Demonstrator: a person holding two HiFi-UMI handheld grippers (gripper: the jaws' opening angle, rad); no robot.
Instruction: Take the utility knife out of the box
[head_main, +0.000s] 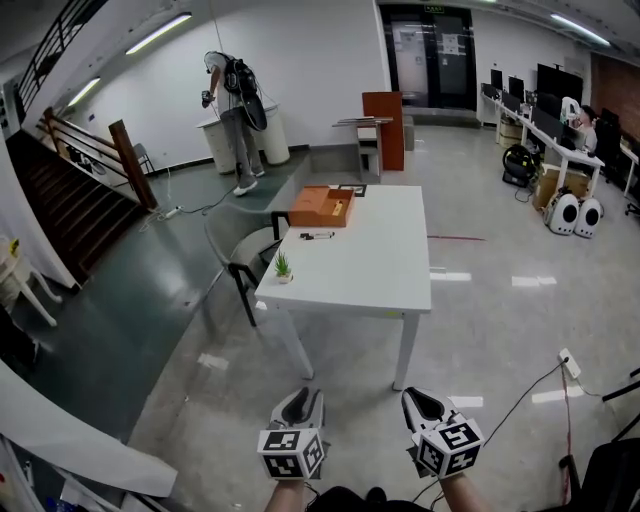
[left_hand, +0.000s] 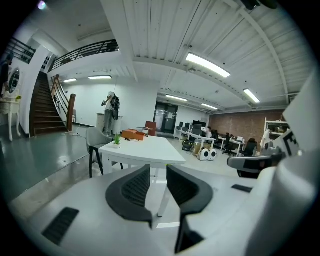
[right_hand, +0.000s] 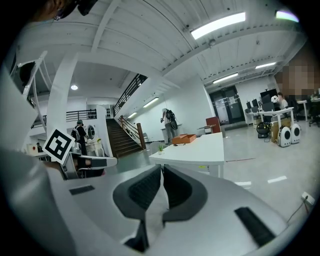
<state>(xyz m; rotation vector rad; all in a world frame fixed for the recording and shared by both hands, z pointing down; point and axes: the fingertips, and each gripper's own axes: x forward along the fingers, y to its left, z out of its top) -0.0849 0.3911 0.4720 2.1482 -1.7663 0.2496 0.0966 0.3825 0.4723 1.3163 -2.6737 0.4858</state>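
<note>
We hold both tools low over the floor (head_main: 480, 300), well short of the white bench (head_main: 370, 260). The head view cuts them off at its bottom edge, so only the marker cubes, the jaws and a little wrist show.

The left hand-held gripper (head_main: 303, 395) has its jaws apart. A clear gap stands between the ribbed pads, and only the bench leg and floor show through it. The right hand-held gripper (head_main: 418, 395) has its jaws together, tips meeting, and grips nothing.

The orange box (head_main: 318, 207) sits open at the bench's far left corner. We cannot pick out the utility knife for certain. A small yellowish piece (head_main: 338, 208) lies inside the box by its right wall, but it is too small to name. From both gripper views, which look low and level across the bench, the near wall of the box hides its inside.

A slim dark thing (head_main: 318, 236) lies on the bench just in front of the box, also too small to identify. A little potted plant (head_main: 283, 266) stands at the near left edge. A grey chair (head_main: 243, 250) is tucked against the left side, partly hidden by the benchtop. A person (head_main: 236, 100) stands well beyond the bench with their back to us.
</note>
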